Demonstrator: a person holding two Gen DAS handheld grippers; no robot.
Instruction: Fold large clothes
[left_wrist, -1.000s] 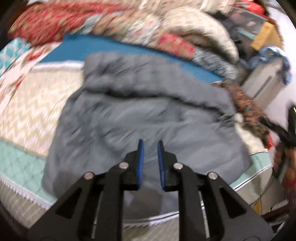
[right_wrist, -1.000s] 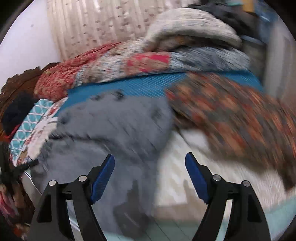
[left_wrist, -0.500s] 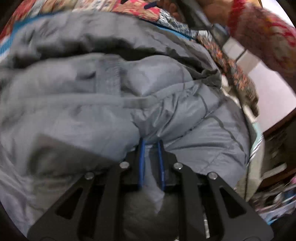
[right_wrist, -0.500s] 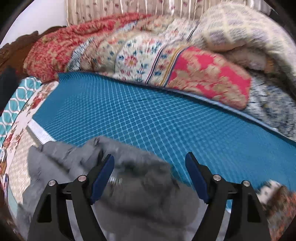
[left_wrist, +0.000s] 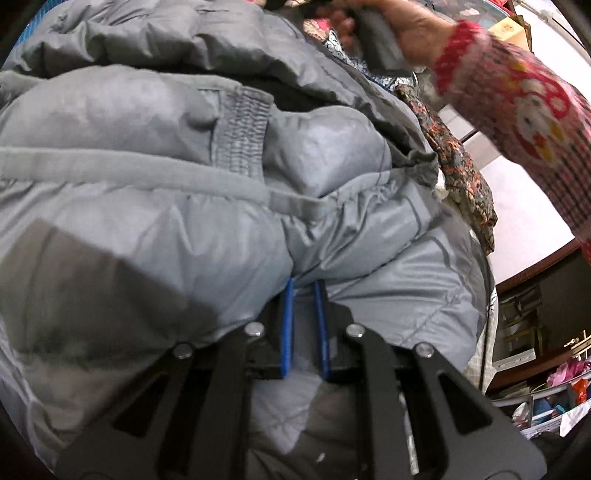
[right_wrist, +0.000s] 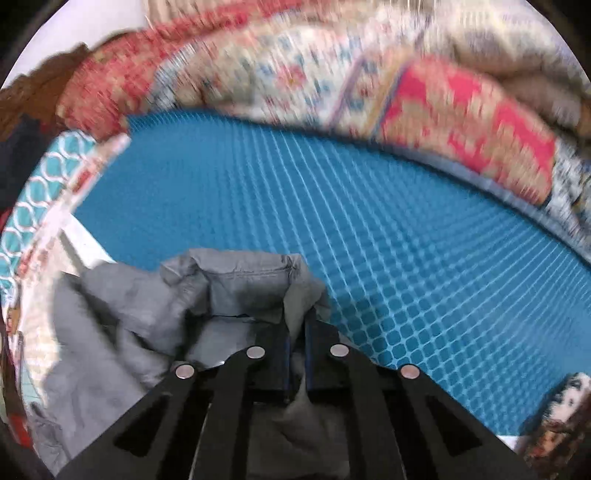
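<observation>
A grey puffer jacket (left_wrist: 184, 221) lies bunched on the bed and fills the left wrist view. My left gripper (left_wrist: 304, 325) is pressed down into it, shut, with a fold of its shiny fabric pinched between the blue pads (left_wrist: 286, 332). In the right wrist view a far edge of the grey jacket (right_wrist: 240, 288) rests on the blue mat. My right gripper (right_wrist: 297, 354) has its jaws close together, with a flap of that edge caught between them. A person's hand (left_wrist: 391, 22) in a red patterned sleeve (left_wrist: 517, 96) holds a gripper handle above the jacket.
A blue grid-patterned mat (right_wrist: 369, 221) covers the bed beyond the jacket. Folded floral quilts (right_wrist: 369, 81) are piled along its far side. A dark flowered cloth (left_wrist: 461, 177) lies at the jacket's right edge. Wooden furniture and clutter (left_wrist: 535, 369) stand off the bed's right side.
The right gripper swung across to the jacket's far edge, and its jaws went from wide apart to closed on the fabric. The left gripper dropped down into the jacket and took a fold.
</observation>
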